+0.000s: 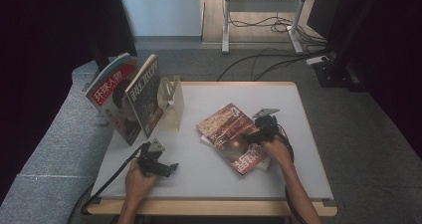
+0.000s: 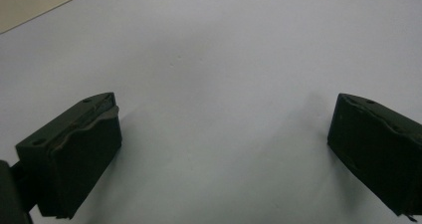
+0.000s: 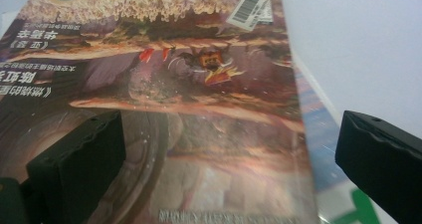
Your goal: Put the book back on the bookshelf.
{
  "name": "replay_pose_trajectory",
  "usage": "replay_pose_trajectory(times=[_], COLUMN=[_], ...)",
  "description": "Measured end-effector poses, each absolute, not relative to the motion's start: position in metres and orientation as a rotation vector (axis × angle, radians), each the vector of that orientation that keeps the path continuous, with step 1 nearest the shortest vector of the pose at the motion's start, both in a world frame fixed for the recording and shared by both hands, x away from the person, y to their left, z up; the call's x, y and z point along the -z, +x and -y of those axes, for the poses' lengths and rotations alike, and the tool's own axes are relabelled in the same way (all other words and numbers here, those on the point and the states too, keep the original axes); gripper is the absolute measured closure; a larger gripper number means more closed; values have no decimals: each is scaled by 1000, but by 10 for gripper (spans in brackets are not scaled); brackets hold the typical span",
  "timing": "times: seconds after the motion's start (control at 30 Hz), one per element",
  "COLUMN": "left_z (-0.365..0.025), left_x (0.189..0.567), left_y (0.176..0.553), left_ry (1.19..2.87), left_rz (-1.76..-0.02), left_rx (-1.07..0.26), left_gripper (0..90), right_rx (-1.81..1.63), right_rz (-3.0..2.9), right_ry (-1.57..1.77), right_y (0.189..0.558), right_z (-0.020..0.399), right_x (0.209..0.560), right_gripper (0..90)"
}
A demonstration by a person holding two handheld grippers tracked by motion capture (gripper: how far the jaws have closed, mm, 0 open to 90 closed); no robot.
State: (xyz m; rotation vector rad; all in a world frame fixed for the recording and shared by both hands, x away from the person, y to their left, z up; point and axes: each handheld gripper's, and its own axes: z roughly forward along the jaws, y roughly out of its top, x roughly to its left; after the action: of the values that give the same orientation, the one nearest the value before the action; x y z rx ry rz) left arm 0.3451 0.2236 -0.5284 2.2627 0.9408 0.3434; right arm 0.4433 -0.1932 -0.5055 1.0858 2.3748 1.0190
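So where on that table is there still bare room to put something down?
The far right part of the table, beyond the red magazine, is bare, as is the near strip between the left gripper and that magazine. It is crowded at the far left, where two upright magazines lean by a clear stand, and around the right gripper.

Lower magazine (image 3: 323, 134) mostly hidden under top one (image 3: 189, 109)

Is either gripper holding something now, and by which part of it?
Nothing is held. The right gripper is open over the red magazine; the left gripper is open above the bare table.
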Motion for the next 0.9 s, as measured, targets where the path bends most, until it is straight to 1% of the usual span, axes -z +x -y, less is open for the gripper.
replay_pose_trajectory(times=[0.2, 0.33, 0.67, 0.9], left_z=[-224, -224, -224, -224], left_x=[528, 528, 528, 528], left_y=[345, 345, 345, 345], left_ry=[2263, 2263, 2263, 2263], left_rz=[-940, -940, -940, -941], left_rx=[-344, -344, -344, -344], left_gripper=[0, 0, 0, 0], right_rx=[-1033, -1033, -1030, -1052], right_rz=[-2404, -2413, -2448, -2488], right_ry=[1100, 1151, 1102, 1037], right_y=[453, 460, 470, 465], right_z=[183, 185, 174, 165], right_x=[512, 512, 512, 512], right_gripper=[0, 0, 0, 0])
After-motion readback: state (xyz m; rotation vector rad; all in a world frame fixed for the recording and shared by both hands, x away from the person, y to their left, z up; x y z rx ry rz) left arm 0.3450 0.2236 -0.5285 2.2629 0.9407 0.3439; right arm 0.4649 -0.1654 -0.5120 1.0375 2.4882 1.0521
